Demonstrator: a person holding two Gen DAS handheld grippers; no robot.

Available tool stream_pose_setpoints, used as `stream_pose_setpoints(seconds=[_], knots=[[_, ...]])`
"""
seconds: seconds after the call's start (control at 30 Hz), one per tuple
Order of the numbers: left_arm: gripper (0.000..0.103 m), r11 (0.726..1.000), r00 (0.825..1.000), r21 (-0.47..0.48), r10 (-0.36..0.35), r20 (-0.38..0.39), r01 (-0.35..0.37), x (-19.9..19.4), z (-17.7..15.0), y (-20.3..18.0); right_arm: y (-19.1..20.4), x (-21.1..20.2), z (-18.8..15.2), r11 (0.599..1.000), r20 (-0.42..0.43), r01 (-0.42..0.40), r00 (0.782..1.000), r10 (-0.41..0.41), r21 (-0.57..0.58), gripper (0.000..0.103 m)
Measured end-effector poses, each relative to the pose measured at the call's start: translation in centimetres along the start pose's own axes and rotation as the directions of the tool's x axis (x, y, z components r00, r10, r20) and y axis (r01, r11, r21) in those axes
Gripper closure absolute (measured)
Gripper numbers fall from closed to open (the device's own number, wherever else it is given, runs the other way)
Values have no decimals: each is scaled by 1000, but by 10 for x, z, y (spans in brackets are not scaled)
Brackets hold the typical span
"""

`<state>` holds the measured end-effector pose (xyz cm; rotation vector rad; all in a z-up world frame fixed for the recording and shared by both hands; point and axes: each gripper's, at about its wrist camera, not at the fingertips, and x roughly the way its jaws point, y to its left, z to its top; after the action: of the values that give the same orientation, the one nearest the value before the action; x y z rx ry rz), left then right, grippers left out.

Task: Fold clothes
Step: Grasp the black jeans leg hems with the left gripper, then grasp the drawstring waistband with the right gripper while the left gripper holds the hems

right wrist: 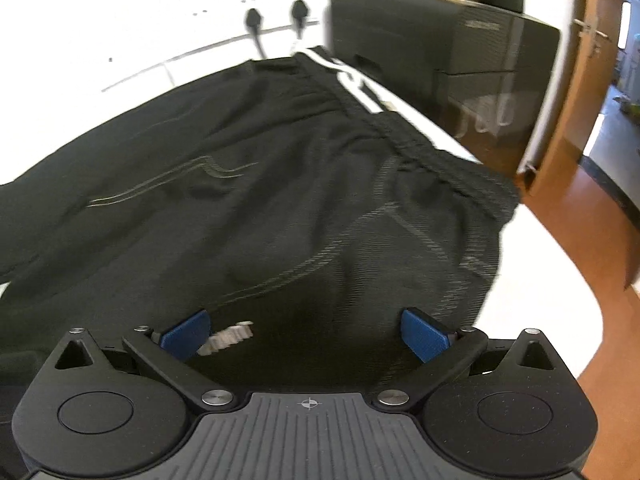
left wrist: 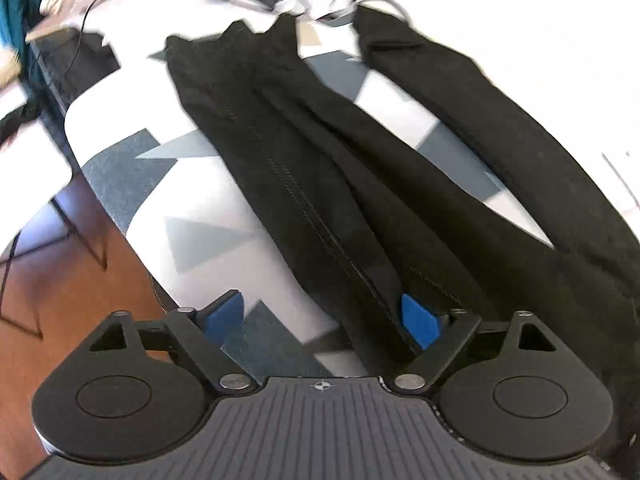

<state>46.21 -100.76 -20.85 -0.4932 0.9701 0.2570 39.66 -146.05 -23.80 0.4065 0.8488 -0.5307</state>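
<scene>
Trousers [left wrist: 320, 168] spread flat on the patterned table [left wrist: 208, 208], both grippers spread and holding nothing.

Legs run from lower right to upper left of the left wrist view, one leg's seamed edge just by the left gripper [left wrist: 322, 318]; waistband [right wrist: 404, 140] lies up and right of the right gripper [right wrist: 306, 334].

- A home room, by the look of it: warm wooden floor [left wrist: 52, 320] low to the left of the left gripper, and again to the right of the right one.
- Ahead of the right gripper, a white wall with plugs [right wrist: 276, 18] in sockets, and a dark cabinet [right wrist: 440, 52].
- Far right, a wooden door [right wrist: 576, 92] opens onto another room.
- The work surface wears a white-and-grey patterned cover [left wrist: 192, 208].
</scene>
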Motion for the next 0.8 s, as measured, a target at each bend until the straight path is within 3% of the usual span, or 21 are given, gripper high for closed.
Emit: stream_pose_setpoints(seconds=[0.1, 0.33, 0.37, 0.4, 0.43, 0.47, 0.5, 0.57, 0.67, 0.8], knots=[[19, 999, 1000, -37, -3, -20, 2, 5, 13, 4, 9, -1, 2, 1000, 14, -13, 1000, 13, -13, 1], [19, 990, 996, 110, 88, 24, -90, 22, 18, -14, 5, -1, 10, 999, 38, -5, 999, 4, 37, 1], [34, 985, 994, 136, 99, 36, -103, 22, 18, -18, 2, -2, 10, 999, 42, 3, 999, -5, 44, 1], [58, 984, 995, 145, 96, 37, -101, 21, 17, -18, -3, -2, 10, 998, 43, 12, 999, -14, 57, 1], [67, 988, 997, 131, 76, 20, -78, 17, 16, -15, -8, -3, 11, 997, 43, 21, 999, -24, 74, 1], [82, 992, 999, 117, 55, 2, -55, 13, 16, -12, -14, -5, 11, 995, 45, 29, 998, -33, 95, 1], [88, 995, 999, 95, 39, -13, -38, 9, 15, -8, -22, -7, 11, 993, 49, 36, 998, -41, 117, 1], [88, 998, 999, 47, 37, -28, -36, 0, 10, 2, -36, -9, 12, 987, 57, 55, 996, -64, 153, 1], [88, 994, 997, 86, 75, -9, -74, -12, -5, 4, -57, -12, 9, 975, 53, 79, 994, -92, 208, 1], [85, 998, 998, 35, 62, -33, -61, -18, -12, 8, -78, -9, 7, 961, 49, 92, 993, -108, 262, 1]])
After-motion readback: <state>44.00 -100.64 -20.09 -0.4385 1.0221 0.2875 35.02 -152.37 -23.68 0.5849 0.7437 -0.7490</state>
